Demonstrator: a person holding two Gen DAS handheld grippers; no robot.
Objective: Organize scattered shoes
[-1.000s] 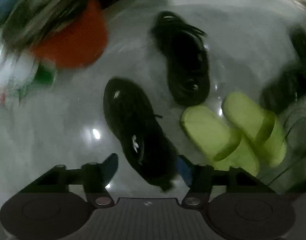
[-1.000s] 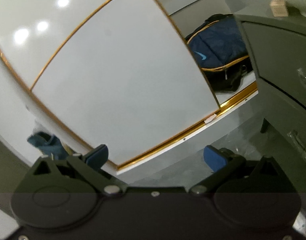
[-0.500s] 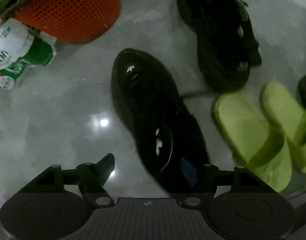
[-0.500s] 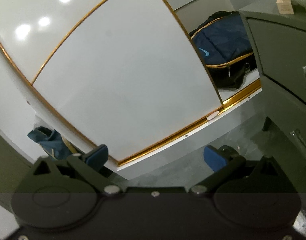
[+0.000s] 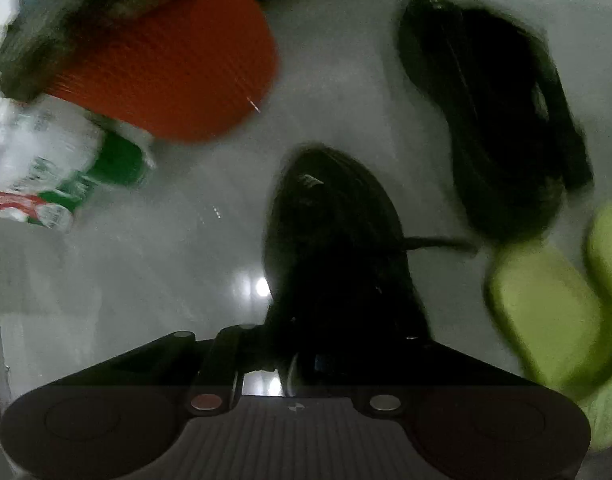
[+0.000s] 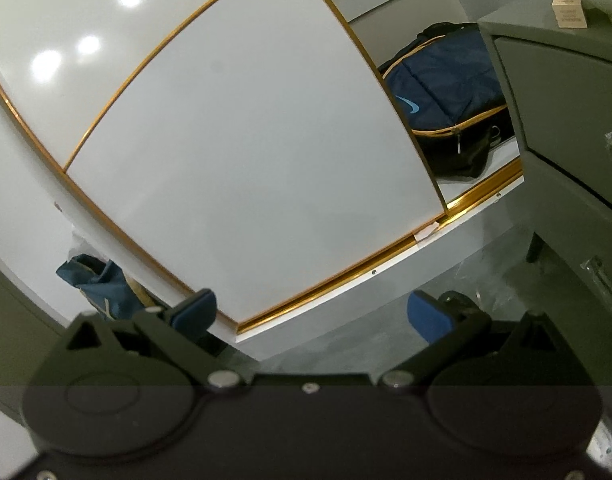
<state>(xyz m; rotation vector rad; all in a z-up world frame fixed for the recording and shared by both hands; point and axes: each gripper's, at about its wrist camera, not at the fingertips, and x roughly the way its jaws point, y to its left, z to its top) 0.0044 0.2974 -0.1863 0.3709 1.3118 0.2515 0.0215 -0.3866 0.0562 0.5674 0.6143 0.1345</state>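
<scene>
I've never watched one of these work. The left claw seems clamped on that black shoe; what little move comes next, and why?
Probably a short lift. The left gripper looks shut on the heel end of the near black shoe, which lies apart from the other black shoe. Raising it should clear the floor before carrying it beside its mate. The right gripper is open and empty.

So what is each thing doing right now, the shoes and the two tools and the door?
Left tool: shut on the near black sneaker's heel.
Near black sneaker: gripped, toe pointing away.
Far black sneaker: lying loose on the floor.
Green slides: side by side, untouched.
Right tool: open, empty.
Wardrobe sliding door: partly open, backpack inside.
</scene>
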